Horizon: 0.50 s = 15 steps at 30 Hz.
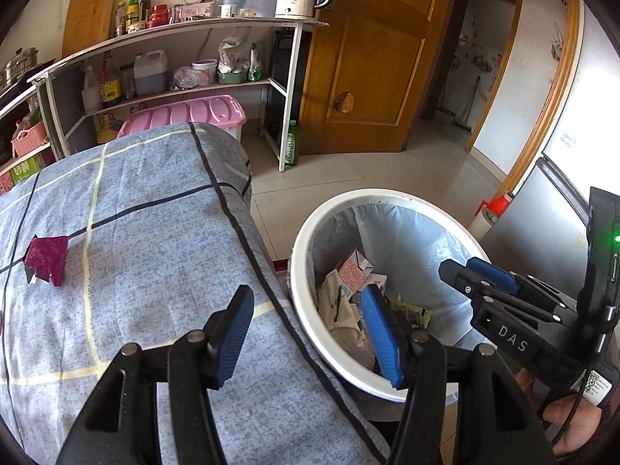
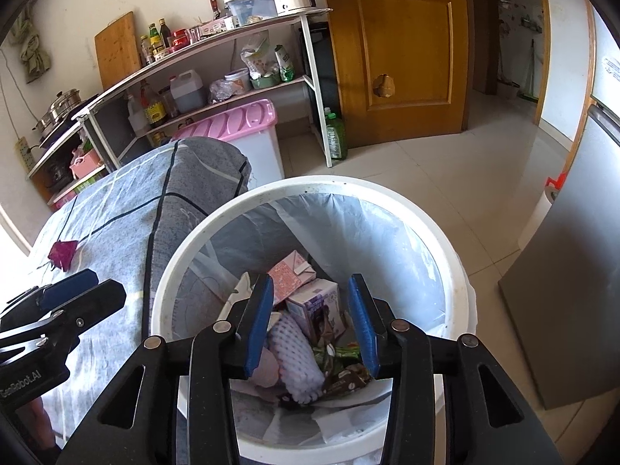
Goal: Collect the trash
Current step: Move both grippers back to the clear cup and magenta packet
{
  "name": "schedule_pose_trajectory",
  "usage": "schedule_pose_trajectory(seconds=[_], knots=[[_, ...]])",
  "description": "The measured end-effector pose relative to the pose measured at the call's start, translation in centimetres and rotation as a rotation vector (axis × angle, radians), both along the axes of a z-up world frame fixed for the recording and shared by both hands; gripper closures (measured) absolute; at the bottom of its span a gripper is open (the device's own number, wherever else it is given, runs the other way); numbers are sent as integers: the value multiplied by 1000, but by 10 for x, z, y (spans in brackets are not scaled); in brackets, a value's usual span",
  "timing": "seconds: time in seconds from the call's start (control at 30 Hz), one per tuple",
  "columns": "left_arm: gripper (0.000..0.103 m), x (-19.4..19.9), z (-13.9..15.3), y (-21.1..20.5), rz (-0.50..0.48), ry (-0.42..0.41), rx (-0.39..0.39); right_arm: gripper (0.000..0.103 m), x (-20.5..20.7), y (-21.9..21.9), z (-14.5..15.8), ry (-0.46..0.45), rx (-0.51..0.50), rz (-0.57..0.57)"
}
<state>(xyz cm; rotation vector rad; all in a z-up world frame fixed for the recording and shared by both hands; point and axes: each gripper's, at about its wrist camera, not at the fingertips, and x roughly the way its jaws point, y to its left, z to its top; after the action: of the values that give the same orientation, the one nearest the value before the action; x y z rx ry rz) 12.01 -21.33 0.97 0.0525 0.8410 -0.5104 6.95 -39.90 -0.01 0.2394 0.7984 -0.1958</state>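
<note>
right gripper over bin, fingers wide apart, empty. left gripper gaping, empty, straddling tabletop edge. magenta wrapper at 9 o'clock; bin's contents clearer in right view.

Black left claw and right claw: blue ribbed pads, silver pivot pins.
</note>
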Motion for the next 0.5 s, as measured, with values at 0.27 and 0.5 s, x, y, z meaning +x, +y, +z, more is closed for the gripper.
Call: schedule_pose_trajectory(seconds=[0.27, 0.5], knots=[[39, -6, 7, 41, 79, -38, -7, 51, 6, 34, 10, -52, 17, 75], [38, -6, 8, 94, 189, -50, -16, 49, 23, 77, 12, -70, 25, 174]])
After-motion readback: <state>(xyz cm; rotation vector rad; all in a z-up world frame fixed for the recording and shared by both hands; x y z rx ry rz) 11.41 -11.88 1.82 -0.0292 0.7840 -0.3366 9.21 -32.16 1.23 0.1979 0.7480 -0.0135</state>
